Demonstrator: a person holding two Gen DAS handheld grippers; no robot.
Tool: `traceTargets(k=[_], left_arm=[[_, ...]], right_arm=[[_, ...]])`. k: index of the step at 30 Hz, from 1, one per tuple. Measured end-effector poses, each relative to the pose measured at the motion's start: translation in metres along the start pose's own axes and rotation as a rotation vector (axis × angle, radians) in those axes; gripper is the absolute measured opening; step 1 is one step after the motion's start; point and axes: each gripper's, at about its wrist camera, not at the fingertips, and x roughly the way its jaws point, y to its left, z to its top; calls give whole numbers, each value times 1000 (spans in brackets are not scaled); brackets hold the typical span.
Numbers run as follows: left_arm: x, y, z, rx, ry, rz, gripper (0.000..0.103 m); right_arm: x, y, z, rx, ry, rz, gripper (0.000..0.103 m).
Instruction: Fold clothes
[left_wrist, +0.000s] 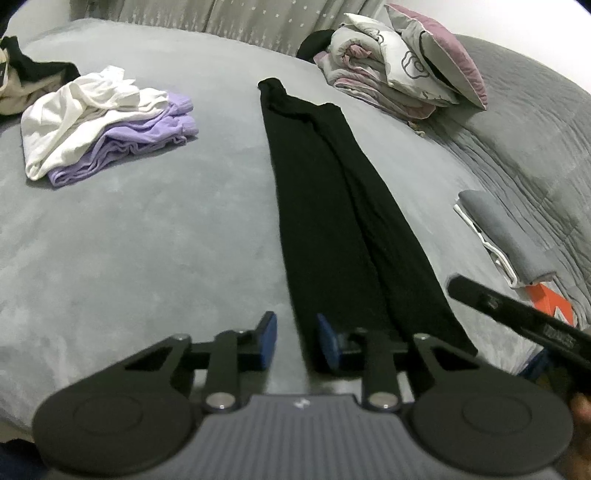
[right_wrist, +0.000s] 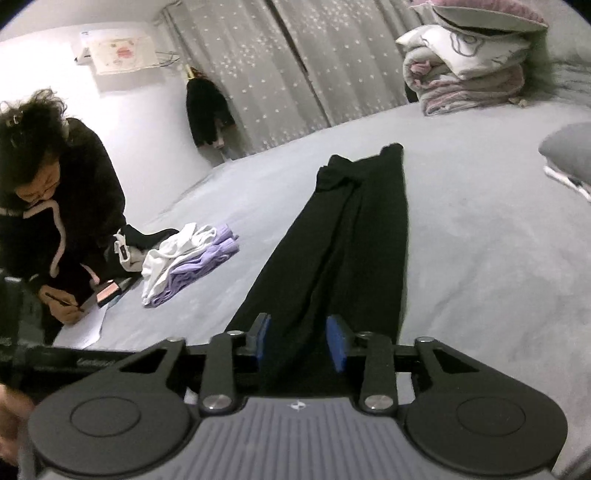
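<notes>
A pair of black trousers (left_wrist: 332, 203) lies stretched out long and narrow on the grey bed (left_wrist: 147, 240), hem end near me, waist end far. My left gripper (left_wrist: 297, 343) sits at the near left corner of the hem. Its blue pads stand apart; the trousers' left edge lies between them and the right pad rests on the cloth. In the right wrist view the trousers (right_wrist: 351, 240) run away from my right gripper (right_wrist: 300, 343). Its pads stand apart over the hem's middle with flat cloth between them. The right tool's black body (left_wrist: 517, 317) shows at the hem's right.
A crumpled white and lilac clothes pile (left_wrist: 107, 122) lies at the left. Folded bedding and a pillow (left_wrist: 399, 70) are stacked at the far right. A folded grey item (left_wrist: 506, 236) lies at the right edge. A person (right_wrist: 55, 206) writes on paper at the bed's left side.
</notes>
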Motion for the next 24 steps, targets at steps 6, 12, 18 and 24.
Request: traceTargets(k=[6,12,18,24], left_arm=[[5,-9,4,19,14,-4,24],[17,-15,5,46,78,22,24],[18,-13,3,43,93,33,24],[12,-10,3,45,93,22,24]], right_arm=[[58,4,-7,-96,166,-11,12],[35,19,-13,-185,80,24,13],[42,11,-21,-178,140,-6,14],[6,4,-11,-147,38,12,14]])
